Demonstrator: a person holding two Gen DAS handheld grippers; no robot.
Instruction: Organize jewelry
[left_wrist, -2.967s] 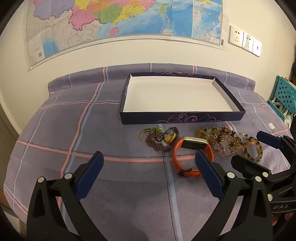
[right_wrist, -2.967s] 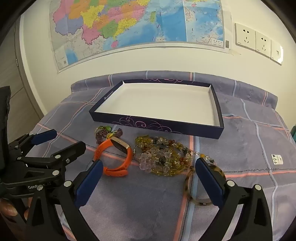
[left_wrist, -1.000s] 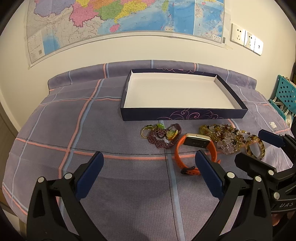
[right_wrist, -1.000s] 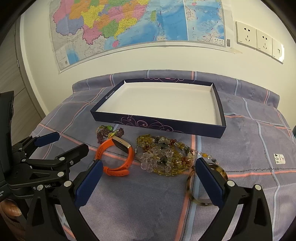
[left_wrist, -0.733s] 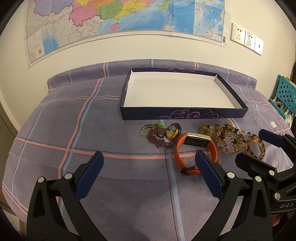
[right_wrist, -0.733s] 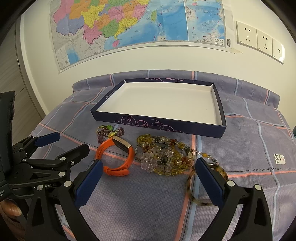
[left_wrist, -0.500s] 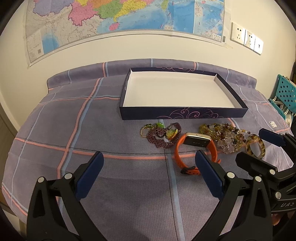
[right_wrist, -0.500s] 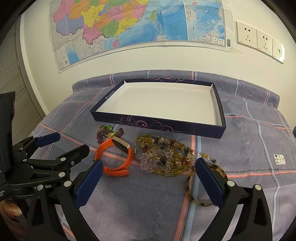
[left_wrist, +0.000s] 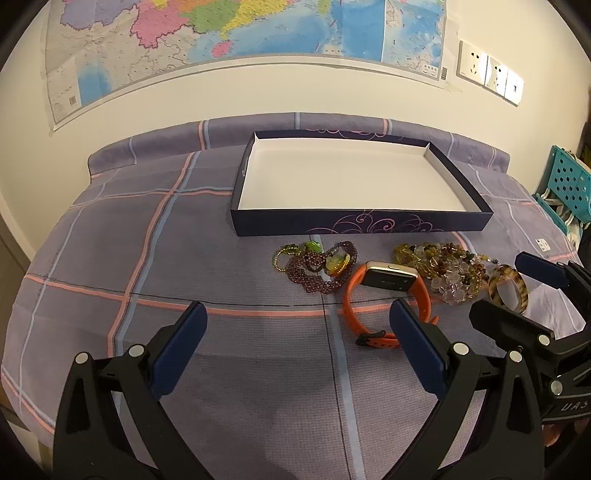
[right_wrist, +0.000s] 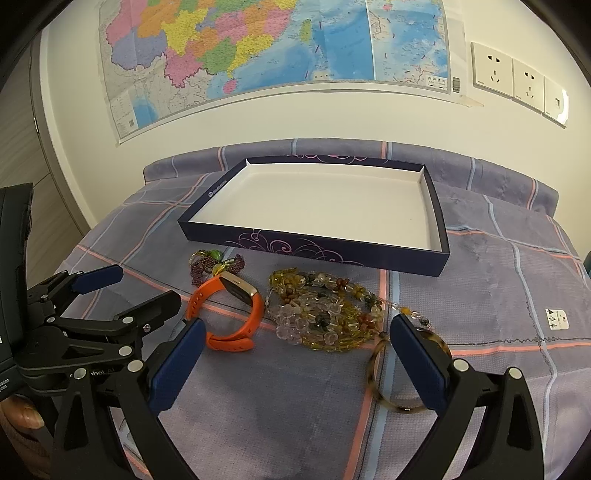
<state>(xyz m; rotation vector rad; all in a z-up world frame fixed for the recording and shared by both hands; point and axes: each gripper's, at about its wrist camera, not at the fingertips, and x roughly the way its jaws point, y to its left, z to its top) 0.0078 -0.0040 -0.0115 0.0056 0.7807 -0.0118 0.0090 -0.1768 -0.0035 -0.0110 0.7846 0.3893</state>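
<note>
A row of jewelry lies on the plaid cloth in front of a shallow dark blue box (left_wrist: 354, 226) (right_wrist: 317, 252) with a bare white floor. From left to right: a maroon bead bracelet with green and yellow charms (left_wrist: 317, 266) (right_wrist: 216, 264), an orange smartwatch (left_wrist: 386, 295) (right_wrist: 229, 314), a heap of amber and clear bead strands (left_wrist: 443, 269) (right_wrist: 325, 314), and a tortoiseshell bangle (left_wrist: 509, 288) (right_wrist: 406, 373). My left gripper (left_wrist: 295, 343) (right_wrist: 129, 291) is open, just short of the watch. My right gripper (right_wrist: 295, 358) (left_wrist: 517, 291) is open above the cloth near the bangle.
The purple plaid cloth (left_wrist: 129, 258) covers a table against a cream wall with a map (right_wrist: 277, 48) and sockets (right_wrist: 517, 81). A teal perforated basket (left_wrist: 565, 184) stands at the right edge. A white sticker (right_wrist: 557, 319) lies on the cloth to the right.
Both views have drawn back and risen a little since three seconds ago; over the last second there is almost no motion. The jewelry and box have not moved.
</note>
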